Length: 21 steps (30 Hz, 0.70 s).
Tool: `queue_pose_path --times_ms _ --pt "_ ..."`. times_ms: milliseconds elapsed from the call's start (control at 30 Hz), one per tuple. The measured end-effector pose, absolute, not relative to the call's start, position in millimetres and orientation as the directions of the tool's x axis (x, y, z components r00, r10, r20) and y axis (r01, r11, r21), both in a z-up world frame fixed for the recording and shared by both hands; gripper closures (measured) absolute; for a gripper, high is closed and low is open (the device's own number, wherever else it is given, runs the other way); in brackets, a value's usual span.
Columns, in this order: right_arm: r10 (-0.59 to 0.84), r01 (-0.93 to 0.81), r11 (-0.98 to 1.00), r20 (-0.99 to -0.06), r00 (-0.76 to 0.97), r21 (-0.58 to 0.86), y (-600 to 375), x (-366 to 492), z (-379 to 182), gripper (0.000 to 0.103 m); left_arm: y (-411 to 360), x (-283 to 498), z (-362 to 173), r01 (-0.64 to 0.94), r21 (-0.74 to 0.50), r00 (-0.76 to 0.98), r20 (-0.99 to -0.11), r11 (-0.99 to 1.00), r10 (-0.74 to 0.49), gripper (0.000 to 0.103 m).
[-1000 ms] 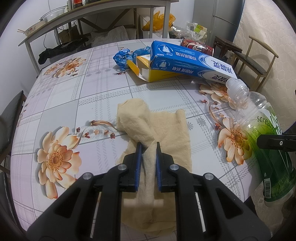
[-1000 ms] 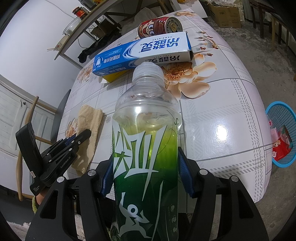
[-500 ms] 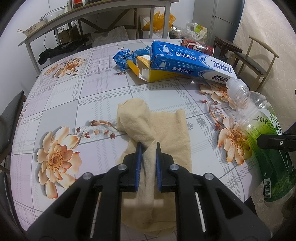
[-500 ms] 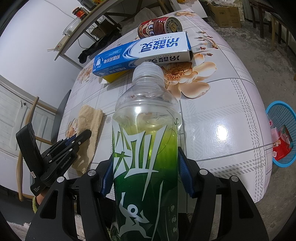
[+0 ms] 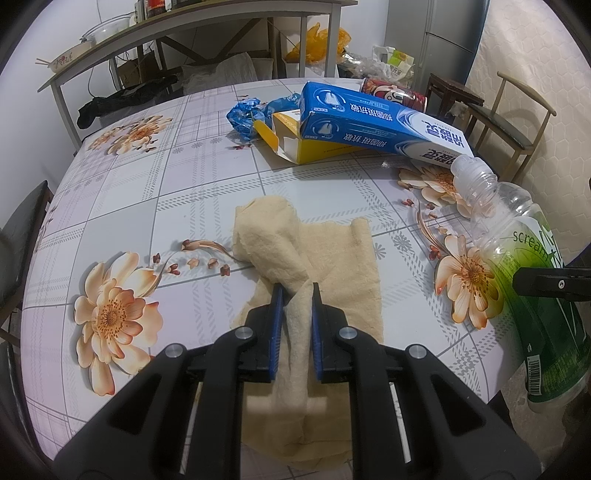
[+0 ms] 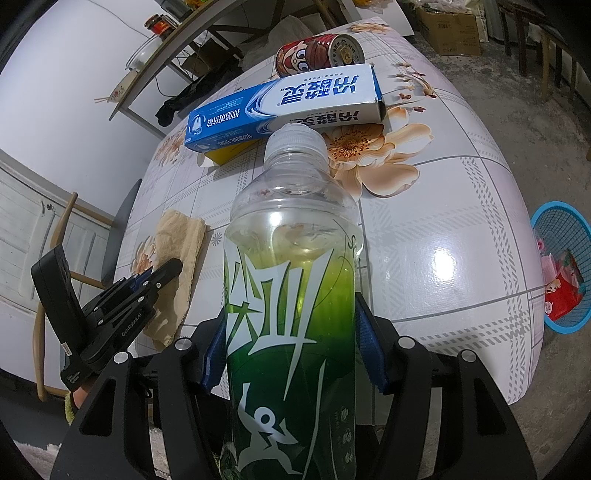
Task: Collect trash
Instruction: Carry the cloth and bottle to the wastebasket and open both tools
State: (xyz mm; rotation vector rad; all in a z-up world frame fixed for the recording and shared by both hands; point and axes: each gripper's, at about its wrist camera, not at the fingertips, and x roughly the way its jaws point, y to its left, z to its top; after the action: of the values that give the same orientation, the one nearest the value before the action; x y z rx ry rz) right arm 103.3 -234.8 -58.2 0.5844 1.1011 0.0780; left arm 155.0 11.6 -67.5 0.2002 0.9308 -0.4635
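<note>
My left gripper (image 5: 297,295) is shut on a raised fold of a beige cloth (image 5: 332,251) that lies on the flowered table (image 5: 155,177). My right gripper (image 6: 290,332) is shut on a clear plastic bottle with a green label (image 6: 291,295), its blue pads pressing both sides; the same bottle (image 5: 528,273) shows at the right edge of the left wrist view. A blue toothpaste box (image 5: 384,125) rests on an open yellow box (image 5: 295,144), with crumpled blue wrapper (image 5: 247,114) and a red can (image 5: 391,94) beside them.
A blue basket (image 6: 561,266) holding red wrappers stands on the floor right of the table. Chairs stand around the table: one at the left (image 5: 18,229), one at the right (image 5: 517,110). A metal shelf (image 5: 184,22) with bowls is behind.
</note>
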Motion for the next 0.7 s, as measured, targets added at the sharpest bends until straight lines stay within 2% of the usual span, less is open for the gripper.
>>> queue_pose_path --times_ms 133,267,500,700 --pt "0.342 0.225 0.845 -0.814 0.470 0.486 -234.6 103.7 -57.6 0.044 12.5 155.8 -67.0 0.466 -0.039 0.504 -0.810 0.884 -0.301 0.091" --pt "0.340 0.235 0.838 -0.808 0.481 0.492 -235.4 102.4 -54.3 0.045 14.3 158.5 -59.2 0.460 -0.061 0.492 -0.812 0.886 -0.312 0.099" --pt "0.362 0.236 0.777 -0.721 0.590 0.583 -252.4 78.6 -37.3 0.045 -6.2 147.1 -16.5 0.524 -0.079 0.516 -0.763 0.848 -0.390 0.099" --pt "0.288 0.325 0.664 -0.632 0.720 0.673 -316.1 23.8 -32.0 0.045 -79.2 139.3 23.5 0.666 -0.116 0.449 -0.727 0.737 -0.520 0.100"
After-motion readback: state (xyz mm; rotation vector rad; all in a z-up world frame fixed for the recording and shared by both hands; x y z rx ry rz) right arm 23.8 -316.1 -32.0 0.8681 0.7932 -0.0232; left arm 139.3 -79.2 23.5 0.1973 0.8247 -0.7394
